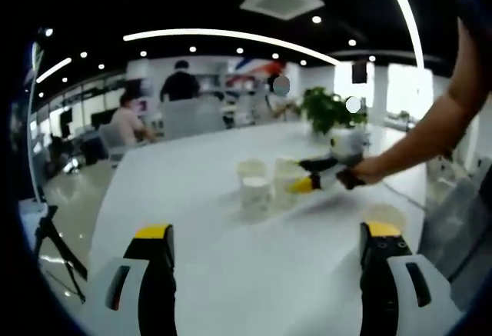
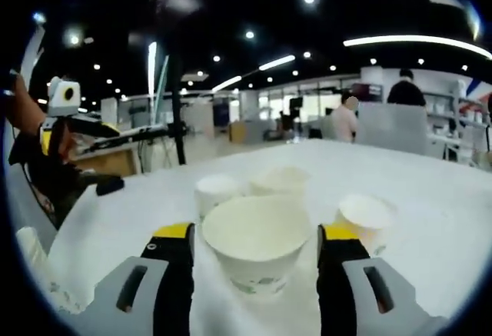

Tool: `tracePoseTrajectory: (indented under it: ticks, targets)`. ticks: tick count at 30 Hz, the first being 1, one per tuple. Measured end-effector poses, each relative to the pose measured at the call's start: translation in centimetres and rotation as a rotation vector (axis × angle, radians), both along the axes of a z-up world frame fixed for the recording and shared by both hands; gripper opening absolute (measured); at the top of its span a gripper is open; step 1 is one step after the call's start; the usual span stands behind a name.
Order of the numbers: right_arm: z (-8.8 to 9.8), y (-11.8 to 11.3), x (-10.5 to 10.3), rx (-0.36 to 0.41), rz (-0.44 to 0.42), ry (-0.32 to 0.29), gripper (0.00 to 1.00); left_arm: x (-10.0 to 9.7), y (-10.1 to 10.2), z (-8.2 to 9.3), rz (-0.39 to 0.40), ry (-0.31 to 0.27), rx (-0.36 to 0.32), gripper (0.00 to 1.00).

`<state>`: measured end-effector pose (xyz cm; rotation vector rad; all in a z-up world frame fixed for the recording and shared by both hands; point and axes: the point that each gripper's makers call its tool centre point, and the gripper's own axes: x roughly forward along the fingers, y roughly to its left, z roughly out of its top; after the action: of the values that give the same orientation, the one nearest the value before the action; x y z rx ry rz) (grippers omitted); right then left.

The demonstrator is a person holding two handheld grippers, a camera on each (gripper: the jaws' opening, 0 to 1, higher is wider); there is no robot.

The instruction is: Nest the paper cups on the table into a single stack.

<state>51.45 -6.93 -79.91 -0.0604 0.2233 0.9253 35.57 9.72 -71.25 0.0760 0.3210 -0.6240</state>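
Your right gripper (image 2: 256,247) brackets a wide white paper cup (image 2: 254,250) at lower centre of the right gripper view; whether the jaws press its walls, you cannot tell. Three more white paper cups (image 2: 284,180) stand just behind on the white table (image 2: 430,197). Your left gripper (image 1: 267,244) hangs released above the tabletop, jaws wide apart.

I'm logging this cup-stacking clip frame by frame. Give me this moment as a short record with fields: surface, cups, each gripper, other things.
surface: white table
cups: white paper cups grouped upright; nearest cup, three behind
right gripper: jaws either side of the nearest cup; contact unclear
left gripper: open, holding nothing, short of the cup group
other things: potted plant at the far table end; people seated in the background
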Motion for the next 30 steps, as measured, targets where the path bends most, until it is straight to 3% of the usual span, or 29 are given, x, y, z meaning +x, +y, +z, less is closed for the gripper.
tracePoseTrajectory:
  ticks: [10, 20, 30]
  targets:
    - [-0.9, 0.8, -0.1, -0.019, 0.017, 0.021, 0.49, 0.3, -0.1, -0.3, 0.002, -0.005, -0.015, 0.98]
    - [-0.9, 0.6, -0.4, -0.019, 0.008, 0.029, 0.46, 0.0, 0.2, -0.3, 0.012, -0.002, -0.017, 0.98]
    - [0.6, 0.3, -0.4, -0.008, -0.003, 0.018, 0.44, -0.2, -0.5, 0.4, 0.019, -0.002, -0.049, 0.98]
